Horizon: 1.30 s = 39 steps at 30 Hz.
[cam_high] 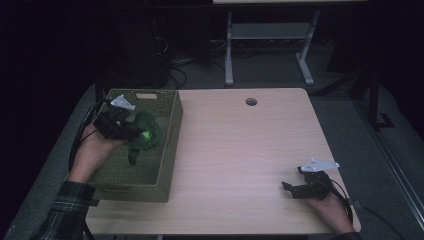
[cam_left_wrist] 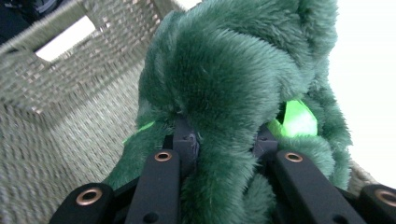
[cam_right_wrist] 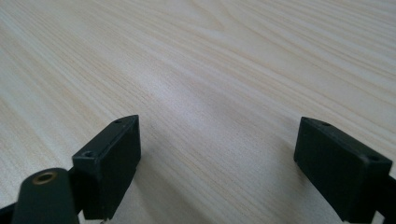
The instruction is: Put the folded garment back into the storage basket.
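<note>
Green plush toy [cam_high: 144, 134] is clamped between the jaws of the left gripper [cam_high: 131, 131] and held over the inside of the woven basket [cam_high: 167, 150], toward its far end. Its long axis is hung downward, a limb dangling toward the basket floor. Well apart from the basket, the right gripper [cam_high: 292, 189] is rested on the wooden table [cam_high: 240, 150], jaws spread and empty.

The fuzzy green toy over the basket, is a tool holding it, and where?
Yes. The left tool is shut on the green plush toy, pinching a thick fold of its fur above the basket. The right tool holds nothing.
</note>
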Available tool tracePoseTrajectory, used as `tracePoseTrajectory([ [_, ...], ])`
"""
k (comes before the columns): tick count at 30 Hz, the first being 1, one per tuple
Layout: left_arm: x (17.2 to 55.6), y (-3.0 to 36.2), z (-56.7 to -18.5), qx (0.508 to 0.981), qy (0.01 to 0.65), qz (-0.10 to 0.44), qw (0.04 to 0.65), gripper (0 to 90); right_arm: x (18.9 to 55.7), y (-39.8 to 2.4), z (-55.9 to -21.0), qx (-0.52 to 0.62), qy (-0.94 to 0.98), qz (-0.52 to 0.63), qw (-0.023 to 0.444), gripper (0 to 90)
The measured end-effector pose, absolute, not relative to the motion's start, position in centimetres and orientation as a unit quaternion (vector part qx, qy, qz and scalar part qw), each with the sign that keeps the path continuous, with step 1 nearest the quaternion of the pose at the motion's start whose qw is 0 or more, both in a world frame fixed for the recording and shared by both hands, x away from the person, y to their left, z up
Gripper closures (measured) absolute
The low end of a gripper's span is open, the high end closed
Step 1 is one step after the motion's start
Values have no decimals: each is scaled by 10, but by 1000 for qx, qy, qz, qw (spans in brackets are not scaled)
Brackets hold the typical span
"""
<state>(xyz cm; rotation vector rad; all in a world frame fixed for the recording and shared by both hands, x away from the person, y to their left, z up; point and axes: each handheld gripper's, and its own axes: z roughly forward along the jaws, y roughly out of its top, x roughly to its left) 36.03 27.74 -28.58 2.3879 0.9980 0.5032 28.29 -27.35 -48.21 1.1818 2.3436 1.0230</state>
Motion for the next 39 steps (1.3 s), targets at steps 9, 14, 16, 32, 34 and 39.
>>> tracePoseTrajectory([
  [9, 368, 283, -328, 874, 390, 170, 234, 708, 283, -273, -482, 416, 820, 358, 160, 144],
  [14, 373, 280, -351, 875, 398, 159, 224, 704, 283, -274, -482, 414, 821, 359, 162, 144],
  [16, 375, 279, -360, 876, 401, 153, 219, 702, 283, -273, -482, 416, 820, 358, 160, 144],
  [32, 380, 272, -394, 887, 399, 135, 188, 549, 283, -273, -482, 414, 821, 358, 162, 144],
  [34, 378, 274, -391, 887, 397, 140, 189, 503, 283, -273, -482, 414, 821, 358, 162, 144],
  [39, 375, 278, -383, 884, 391, 143, 212, 391, 283, -274, -482, 413, 821, 358, 163, 144],
])
